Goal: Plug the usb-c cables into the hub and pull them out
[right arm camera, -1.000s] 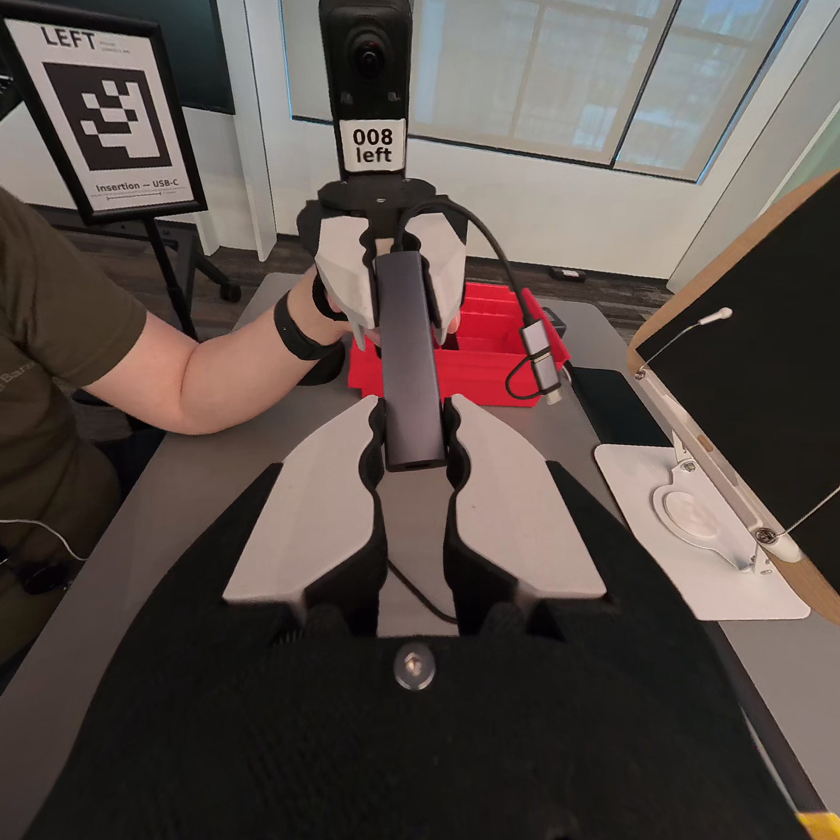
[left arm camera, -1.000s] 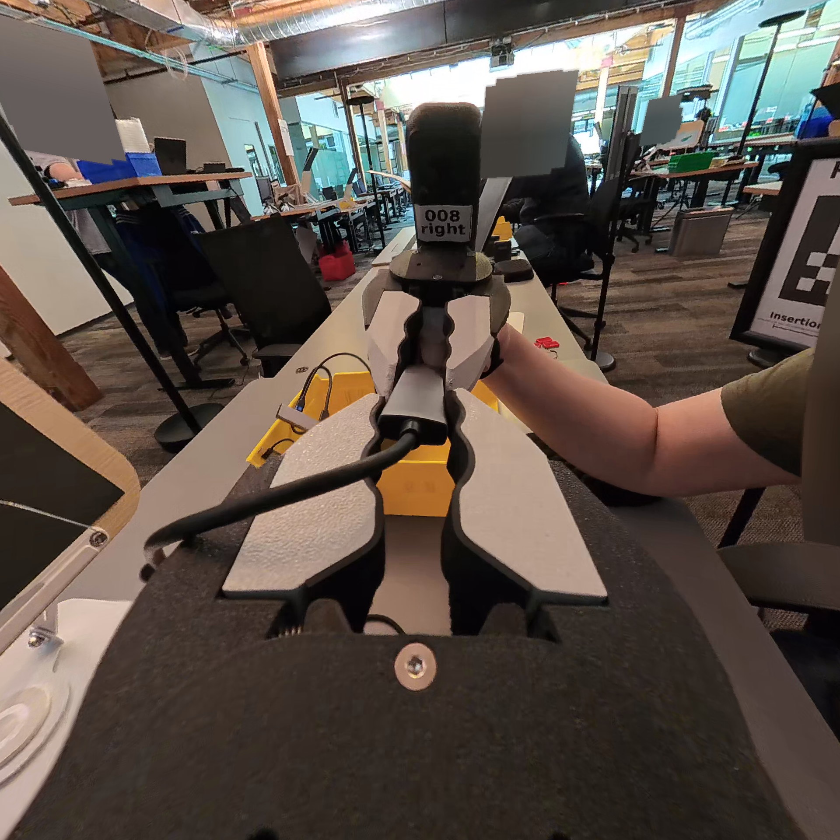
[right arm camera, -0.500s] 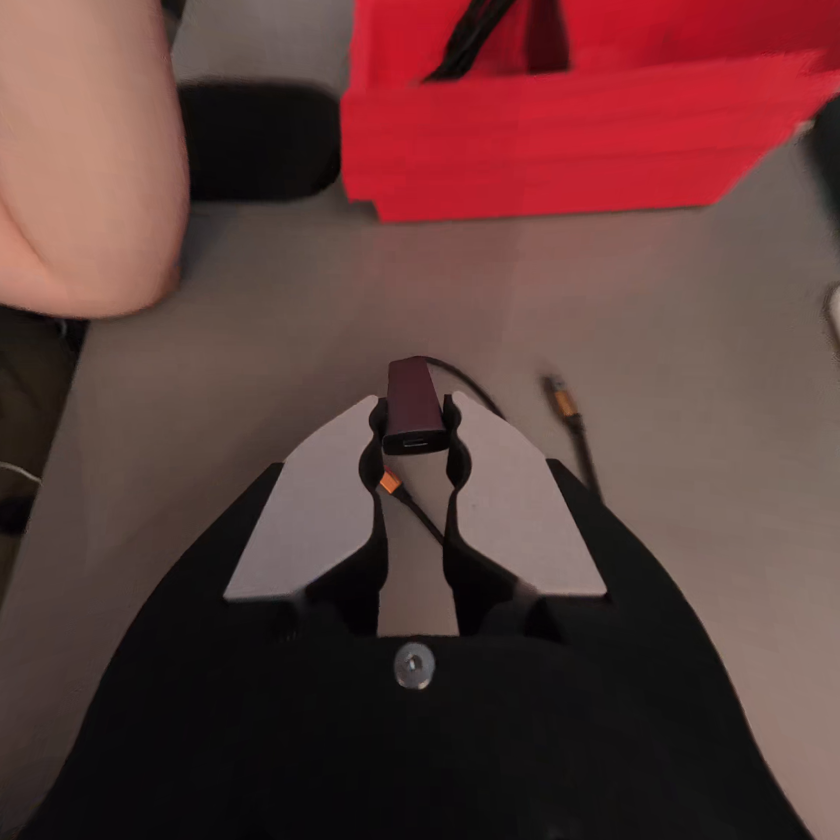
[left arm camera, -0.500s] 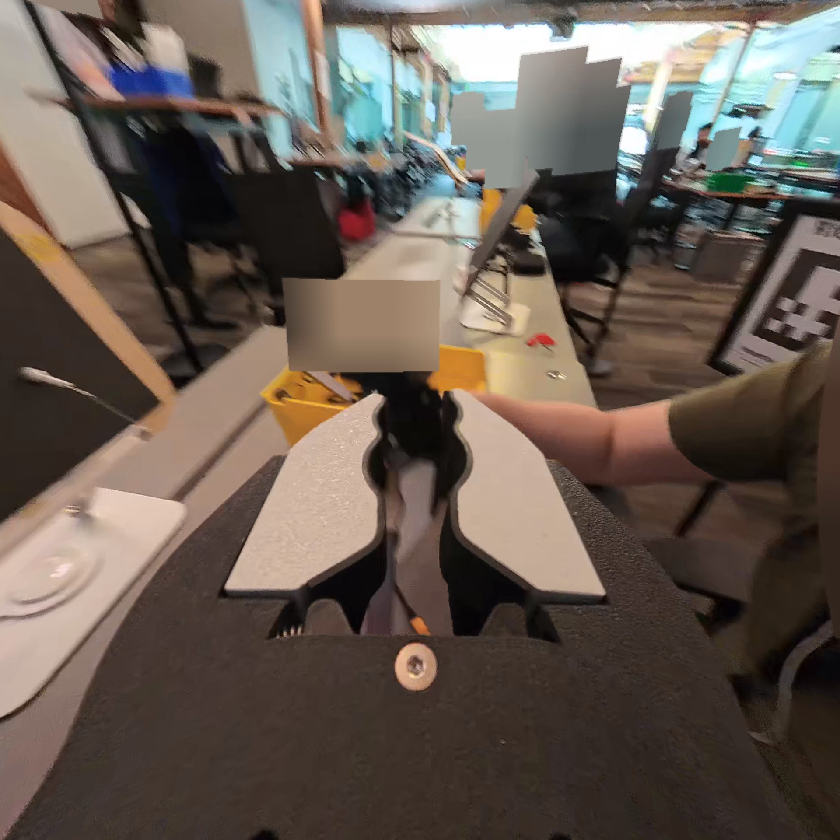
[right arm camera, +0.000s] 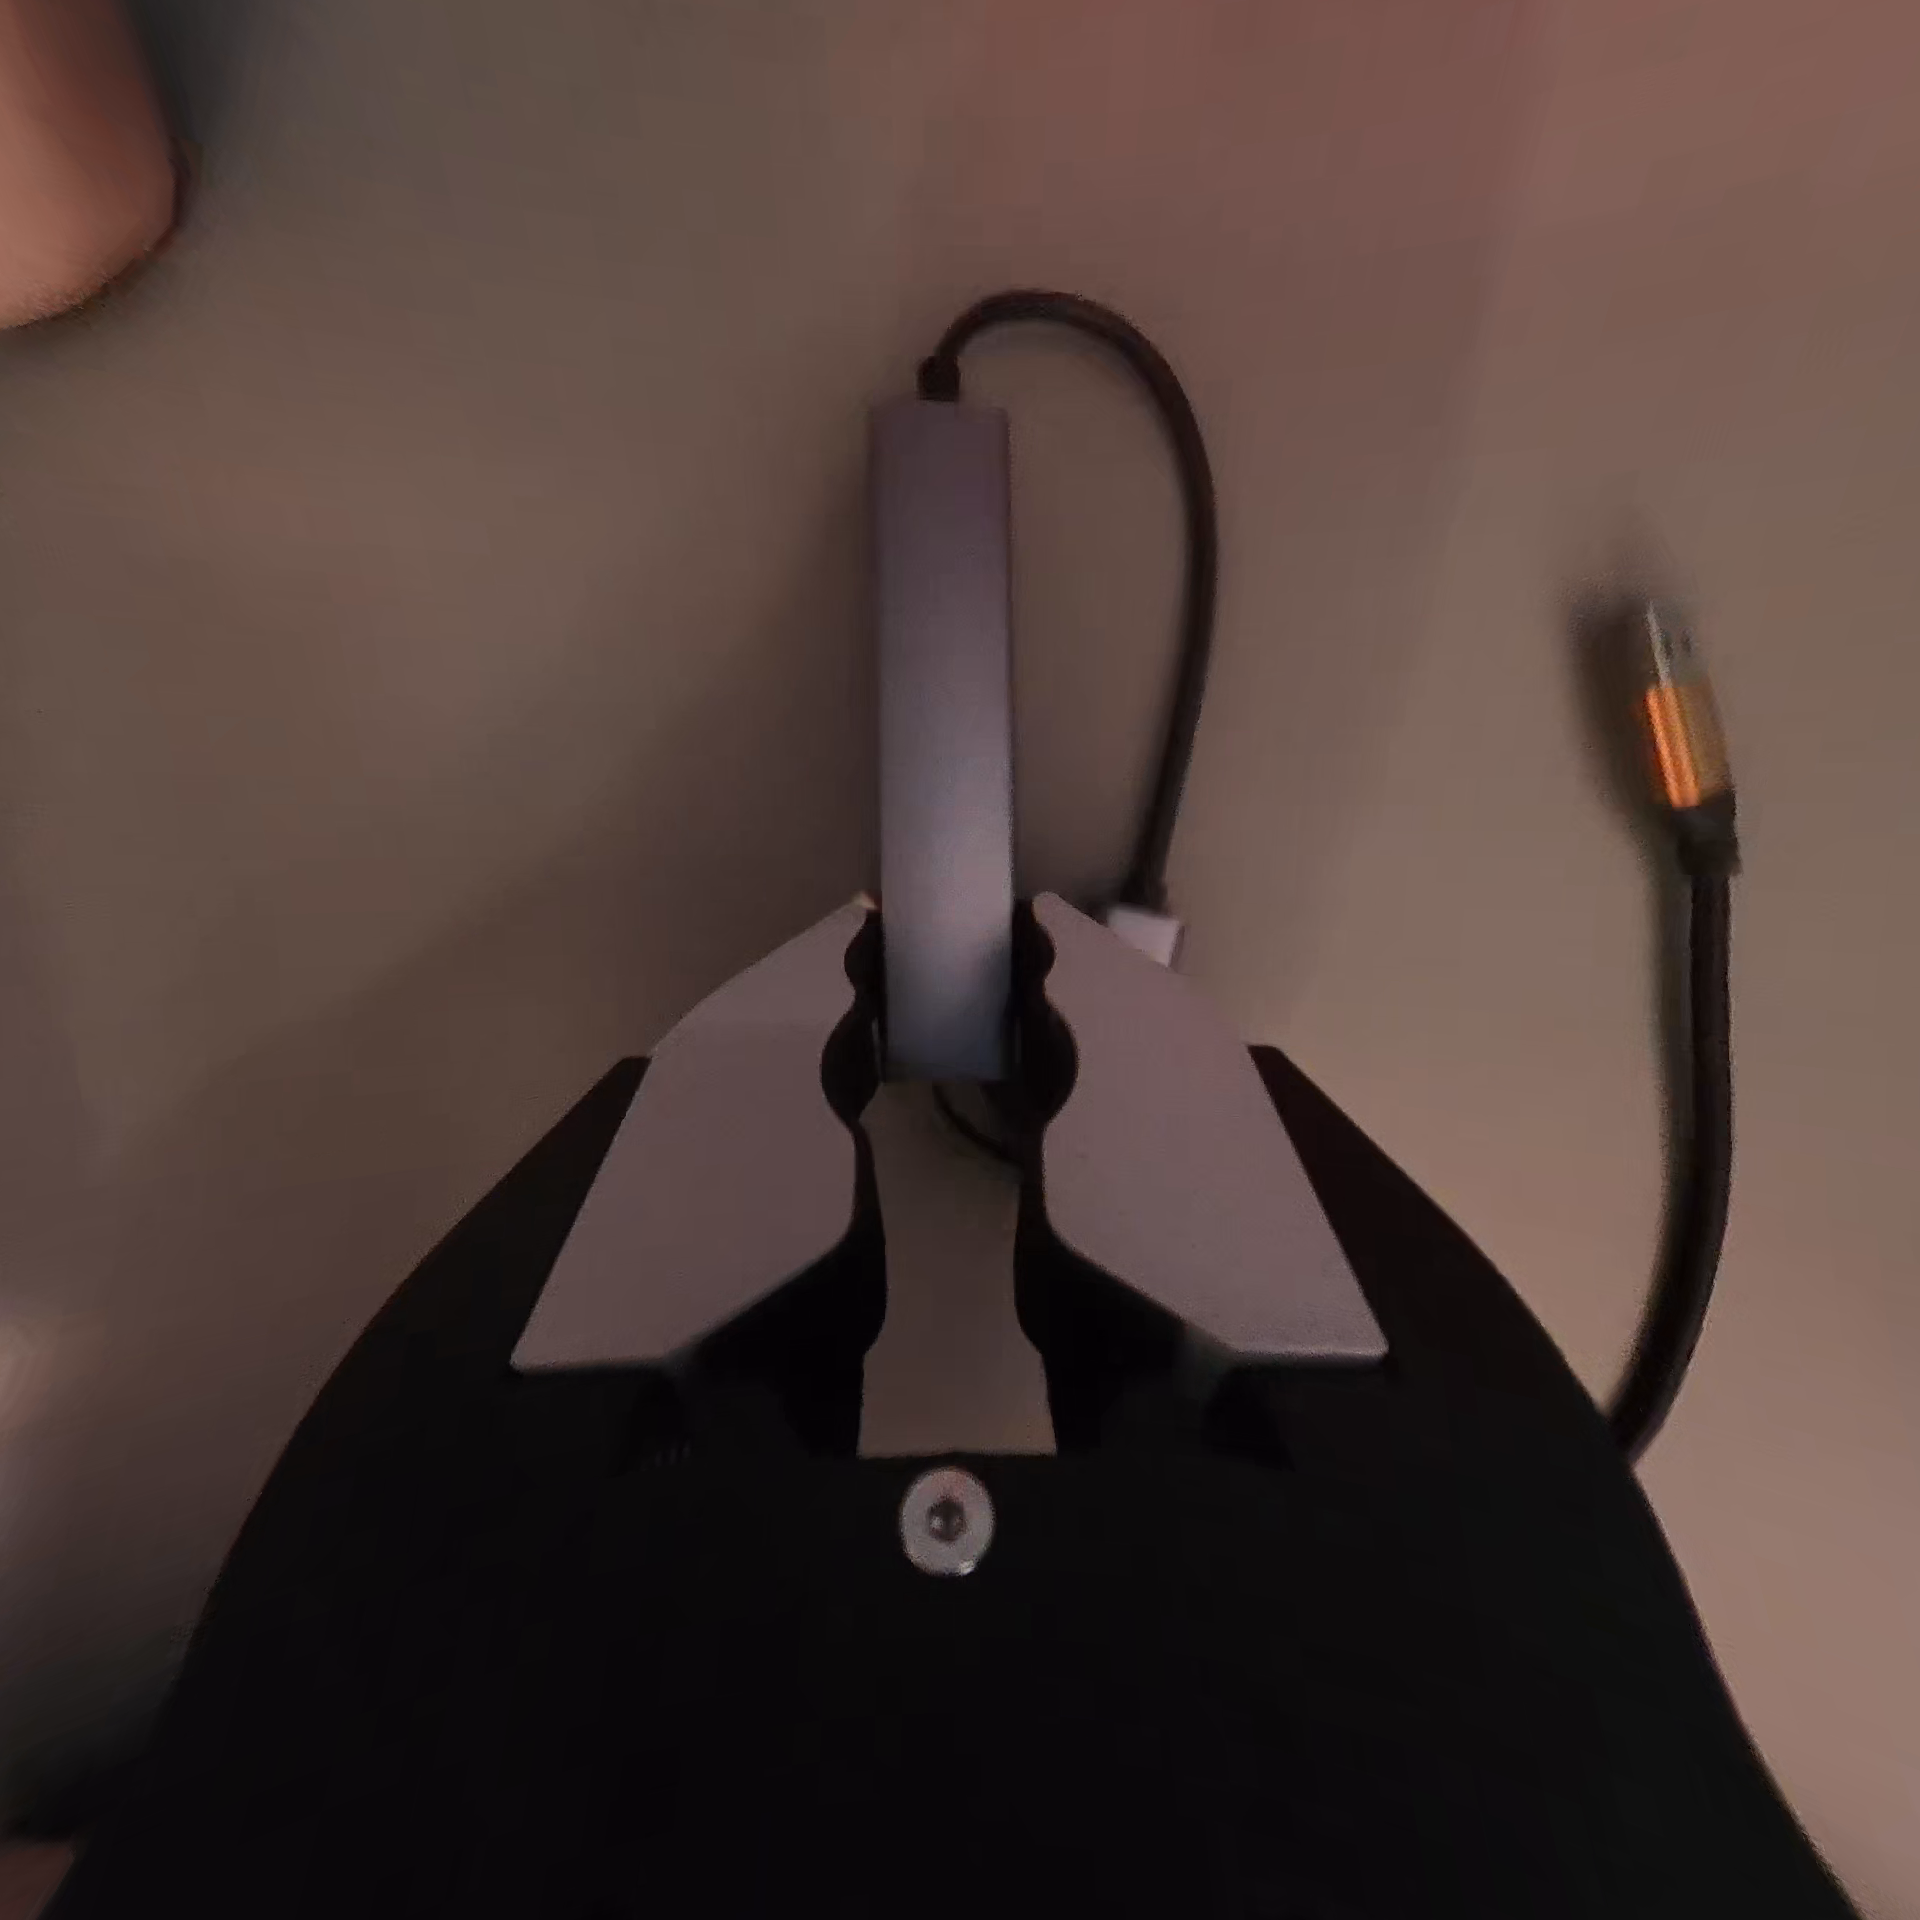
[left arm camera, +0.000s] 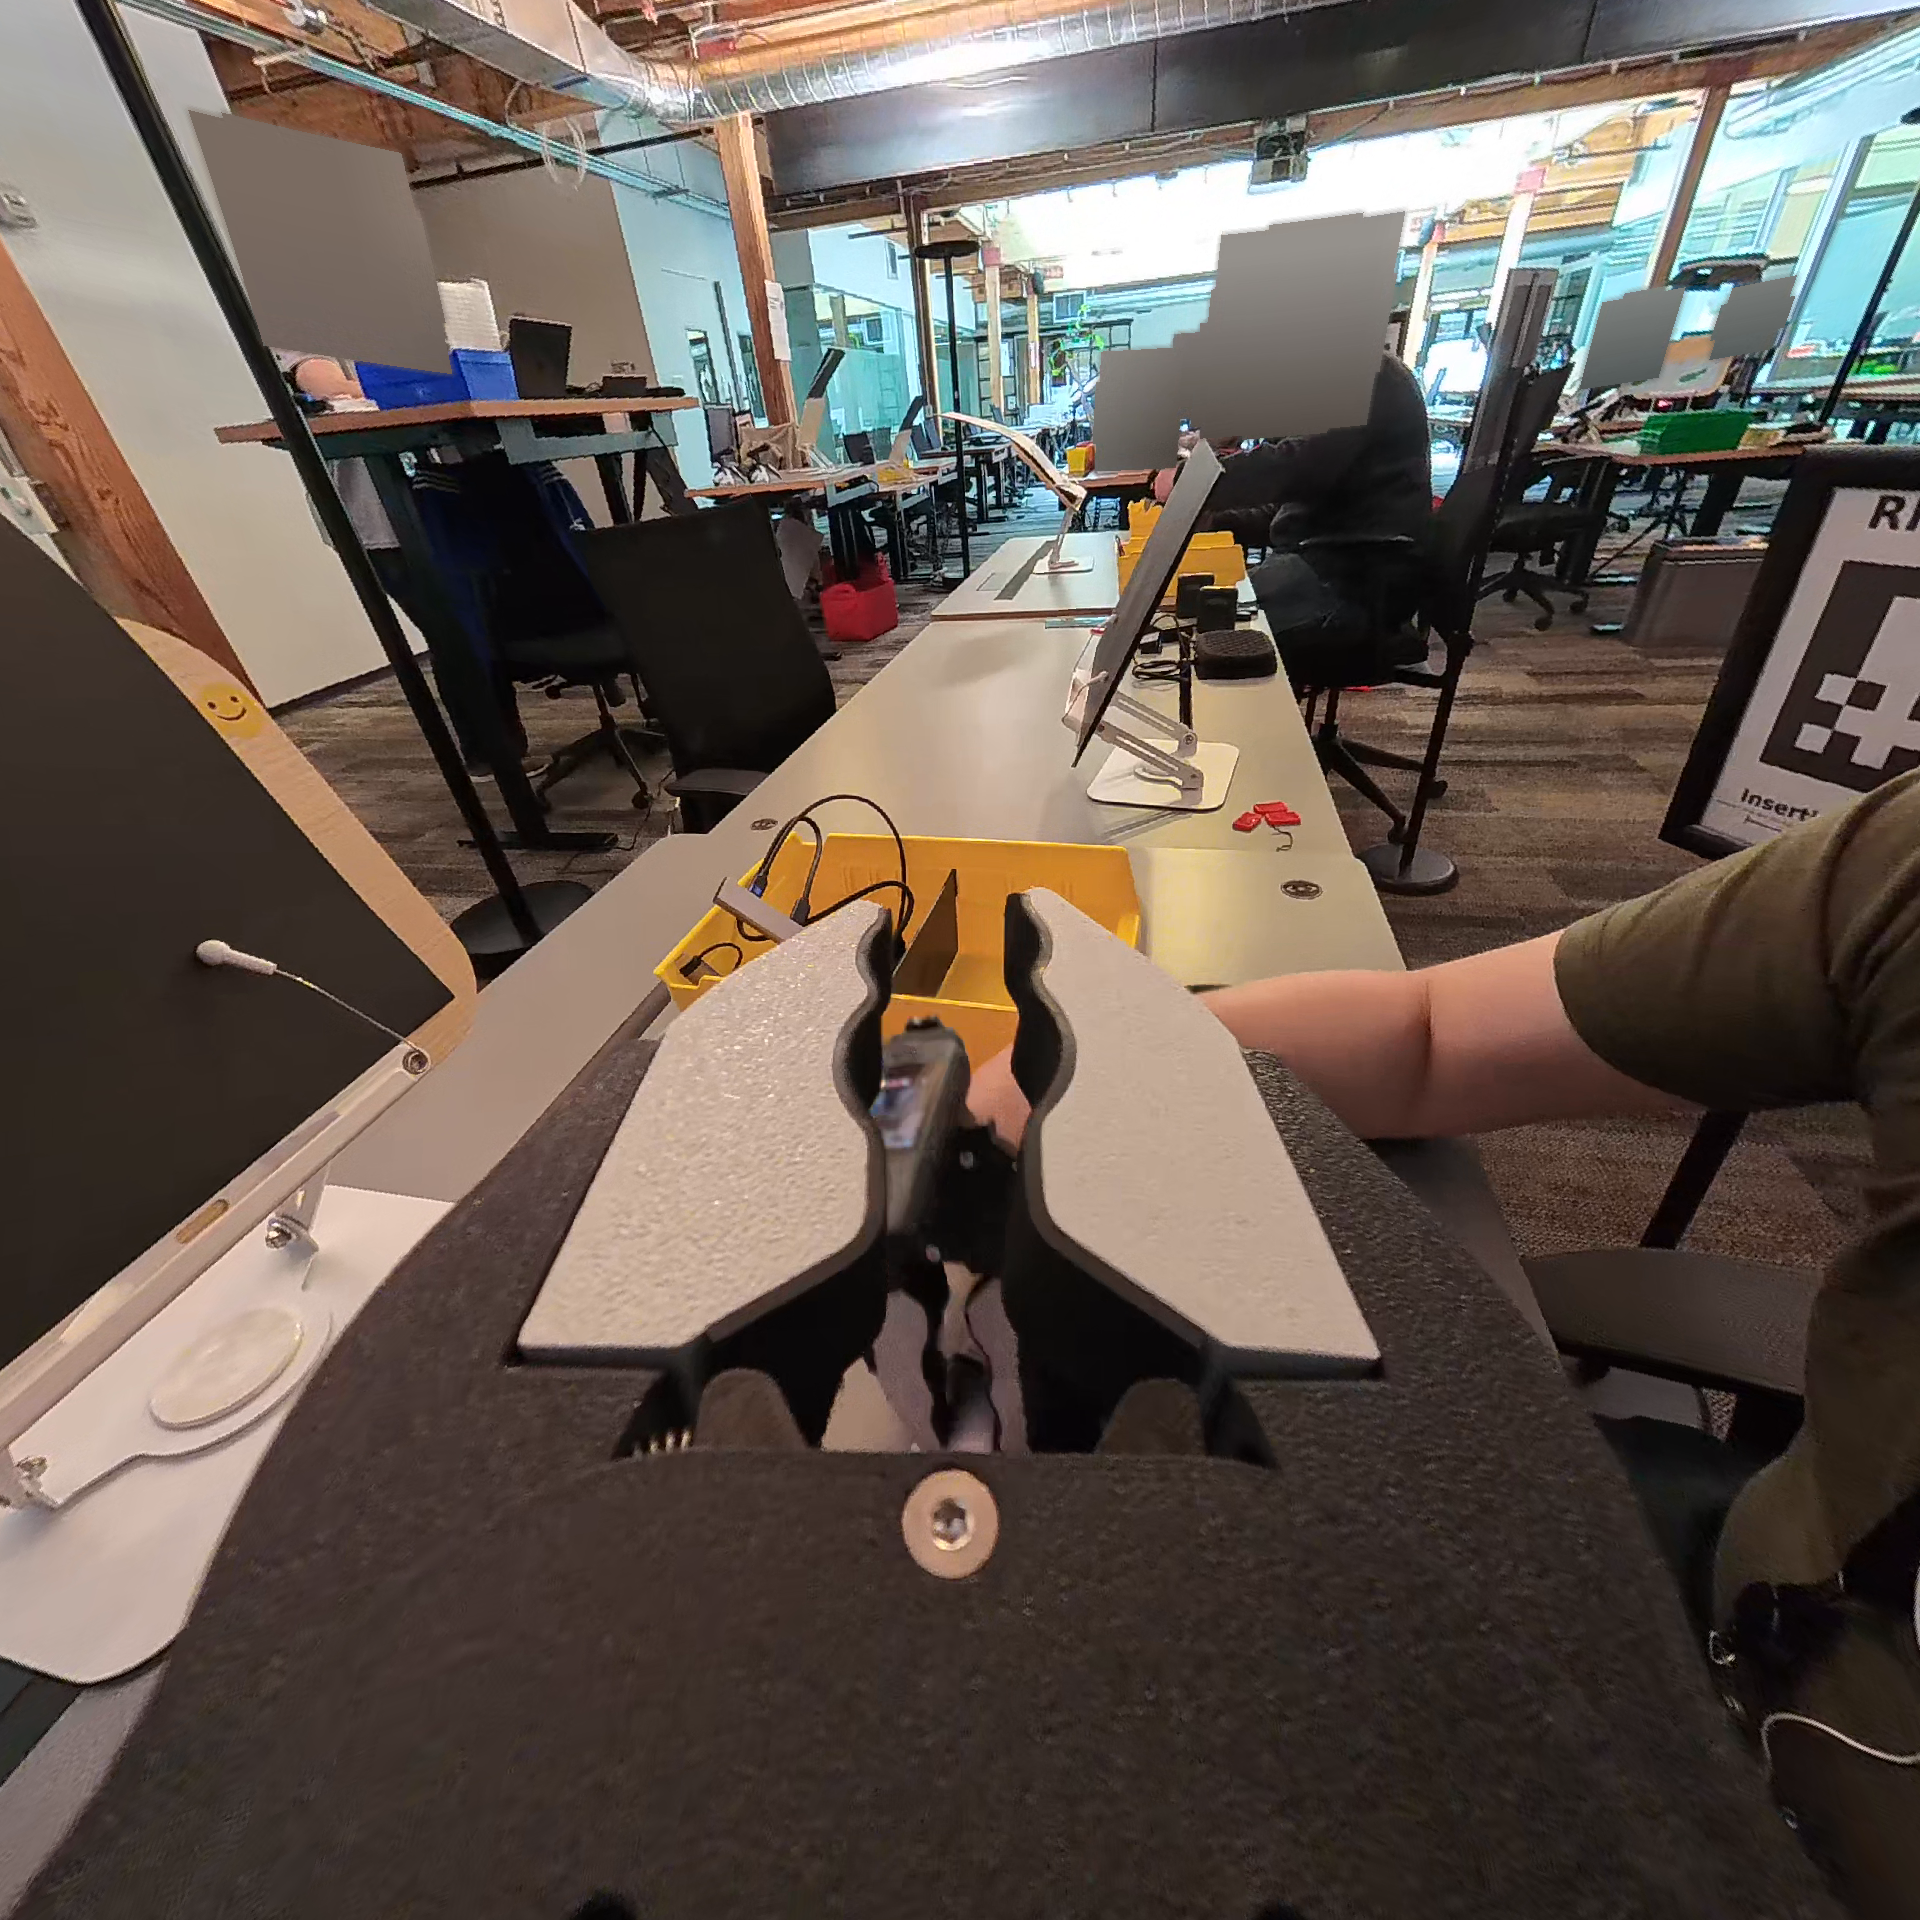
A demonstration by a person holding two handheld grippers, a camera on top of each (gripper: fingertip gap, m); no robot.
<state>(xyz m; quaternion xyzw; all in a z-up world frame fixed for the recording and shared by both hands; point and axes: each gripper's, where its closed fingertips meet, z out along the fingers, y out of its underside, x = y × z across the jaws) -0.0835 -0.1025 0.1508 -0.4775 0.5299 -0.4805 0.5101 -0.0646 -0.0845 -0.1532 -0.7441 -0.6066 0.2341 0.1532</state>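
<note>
Right gripper (right arm camera: 945, 925) clamps hub (right arm camera: 943, 727) at near end; left gripper (left arm camera: 951, 925) apart, empty. Hub light, rigid, smooth: grip flat sides. Cable (right arm camera: 1683, 935) limp: take by plug.

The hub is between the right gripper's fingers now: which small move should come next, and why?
Probably take the left gripper, which is open and holds nothing, down to the orange-collared cable plug. That plug lies loose on the table beside the hub, which the right gripper already holds.

Grey table (right arm camera: 520, 727) under hub (right arm camera: 940, 675), orange-collared cable (right arm camera: 1683, 748), yellow bin (left arm camera: 1039, 883).
</note>
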